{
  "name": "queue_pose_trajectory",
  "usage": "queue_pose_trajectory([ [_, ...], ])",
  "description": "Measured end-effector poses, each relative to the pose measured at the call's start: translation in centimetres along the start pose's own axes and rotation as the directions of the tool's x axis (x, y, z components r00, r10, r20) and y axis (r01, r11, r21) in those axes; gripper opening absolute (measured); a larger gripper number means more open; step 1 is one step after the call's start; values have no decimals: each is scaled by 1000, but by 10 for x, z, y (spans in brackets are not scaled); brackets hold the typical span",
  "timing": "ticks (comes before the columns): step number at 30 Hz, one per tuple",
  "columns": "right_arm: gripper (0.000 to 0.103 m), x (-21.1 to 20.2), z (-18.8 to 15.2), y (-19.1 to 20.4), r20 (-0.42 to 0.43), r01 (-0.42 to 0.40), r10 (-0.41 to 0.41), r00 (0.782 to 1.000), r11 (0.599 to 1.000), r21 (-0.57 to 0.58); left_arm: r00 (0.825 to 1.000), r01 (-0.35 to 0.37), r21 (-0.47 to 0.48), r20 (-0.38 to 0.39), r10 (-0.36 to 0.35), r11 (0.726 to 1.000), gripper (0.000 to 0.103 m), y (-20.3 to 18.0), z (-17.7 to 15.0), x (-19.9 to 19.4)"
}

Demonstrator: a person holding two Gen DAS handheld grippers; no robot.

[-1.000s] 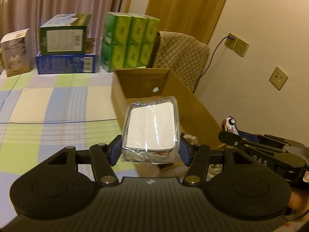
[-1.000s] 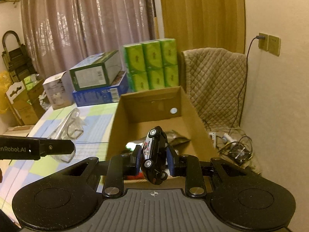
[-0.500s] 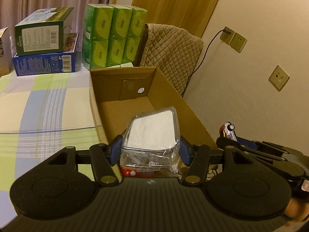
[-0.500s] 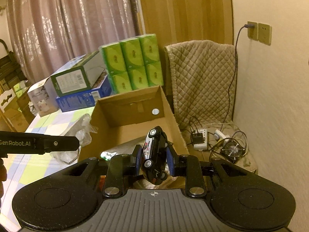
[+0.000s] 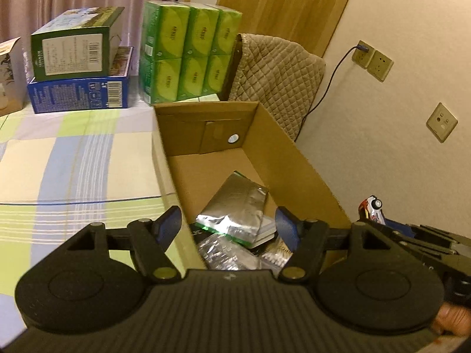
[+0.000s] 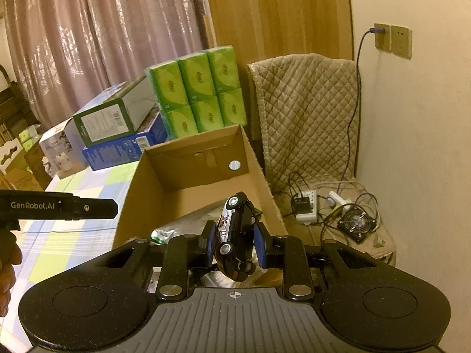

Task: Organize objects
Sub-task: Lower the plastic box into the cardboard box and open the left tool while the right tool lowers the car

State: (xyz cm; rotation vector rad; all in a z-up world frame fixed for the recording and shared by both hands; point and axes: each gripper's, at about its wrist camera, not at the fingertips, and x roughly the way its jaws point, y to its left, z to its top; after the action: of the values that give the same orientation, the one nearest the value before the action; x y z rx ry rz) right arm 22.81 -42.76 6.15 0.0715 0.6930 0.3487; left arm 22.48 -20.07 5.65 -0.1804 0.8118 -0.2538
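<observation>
Here we see the left gripper (image 5: 229, 225) hanging over the near end of the cardboard box (image 5: 297, 158), its jaws spread wide and holding nothing. Below them, in the box, lie a silver foil pouch (image 5: 235, 206) and some crinkled clear wrapping (image 5: 223, 253); only the left wrist view shows these contents plainly. At 3 o'clock in that view a small part of the toy car (image 5: 371, 208) peeks up behind the right gripper's dark body.

The right wrist view gives us the car properly: the right gripper (image 6: 232, 242) has its jaws closed on the black toy car (image 6: 235, 235), which stands nose-up and tilted, just over the box's near right corner. The left gripper shows at 9 o'clock there as a black bar reading "GenRobot.AI".

Only the right view shows the power strip (image 6: 306, 206) and small fan (image 6: 357, 223) at 3 o'clock beside the box, below the quilted cover (image 6: 306, 111). Both views show the green tissue packs (image 5: 188, 56) and the stacked green and blue cartons (image 5: 79, 67) at 11 o'clock, beyond the checked cloth (image 5: 73, 161).
</observation>
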Motion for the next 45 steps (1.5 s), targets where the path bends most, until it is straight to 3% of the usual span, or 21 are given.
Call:
queue_pose_trajectory([
  [24, 24, -3, 15, 37, 19, -45, 46, 999, 998, -54, 998, -67, 17, -13, 67, 998, 75, 10, -19, -26],
  [27, 24, -3, 16, 37, 21, -44, 45, 999, 998, -55, 997, -72, 13, -12, 72, 997, 80, 12, -19, -27],
  [32, 24, -1, 18, 37, 21, -44, 46, 999, 997, -56, 994, -108, 5, 11, 108, 994, 100, 21, -21, -31],
  [38, 24, 6, 24, 34, 23, -64, 65, 998, 997, -41, 990, -136, -17, 22, 136, 991, 102, 33, -22, -34],
  [39, 26, 8, 25, 33, 24, -84, 85, 996, 996, -31, 990, -138, -17, 23, 139, 990, 102, 34, -22, -34],
  [40, 41, 10, 25, 31, 29, -103, 103, 994, 995, -11, 990, -142, -16, 25, 142, 990, 102, 34, -23, -35],
  [41, 70, 10, 26, 28, 40, -110, 110, 993, 994, 6, 989, -146, -13, 27, 146, 989, 102, 34, -23, -35],
  [42, 78, 9, 26, 25, 60, -110, 109, 992, 994, 25, 989, -147, -10, 30, 147, 989, 102, 34, -24, -36],
  [45, 79, 5, 25, 19, 78, -118, 115, 990, 992, 45, 989, -145, -8, 37, 145, 989, 102, 34, -27, -38],
])
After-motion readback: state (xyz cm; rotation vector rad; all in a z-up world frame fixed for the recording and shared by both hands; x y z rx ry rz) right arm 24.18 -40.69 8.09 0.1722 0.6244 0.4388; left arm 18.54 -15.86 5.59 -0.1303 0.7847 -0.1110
